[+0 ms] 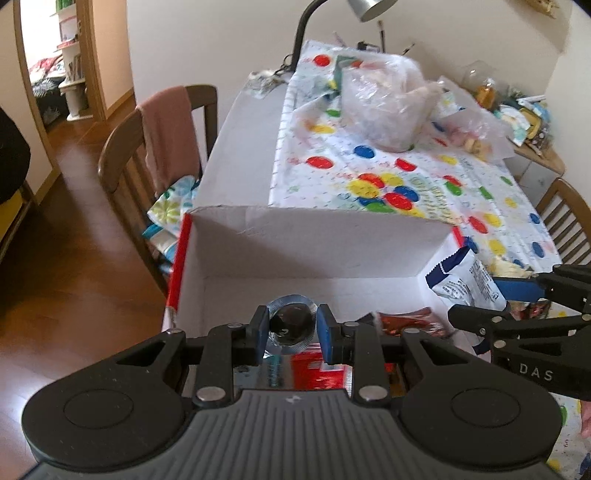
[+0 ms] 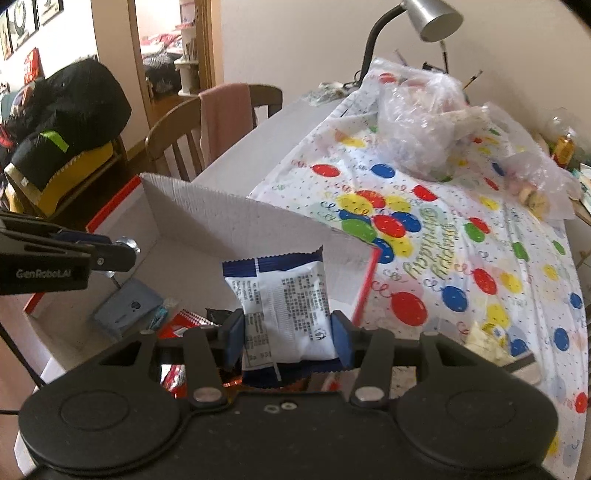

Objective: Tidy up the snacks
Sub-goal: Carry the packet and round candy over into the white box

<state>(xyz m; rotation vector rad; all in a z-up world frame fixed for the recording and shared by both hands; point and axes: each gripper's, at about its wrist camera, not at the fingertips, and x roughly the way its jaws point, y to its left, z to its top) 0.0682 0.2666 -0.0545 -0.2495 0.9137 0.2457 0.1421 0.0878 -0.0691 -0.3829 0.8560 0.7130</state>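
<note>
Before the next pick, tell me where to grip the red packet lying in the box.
Take the red packet by its long edges, coming straight down from above. It seems to lie flat on the box floor, so only a top approach gets fingers around it, and the right gripper hovers beside it.

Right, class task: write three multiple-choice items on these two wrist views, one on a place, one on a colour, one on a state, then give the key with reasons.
1. Where does the silver desk lamp stand?
A. at the table's far end
B. inside the box
C. on the floor

2. What colour is the cloth on the chair back?
A. green
B. pink
C. black

3. What is the right tool doing?
A. gaping empty
B. lying on the table
C. gripping a white and blue snack packet

Key: 1 A, the desk lamp rises beyond the plastic bags. 2 B, the cloth is dusty pink. 3 C, the right tool has the snack packet between its pads.
</note>
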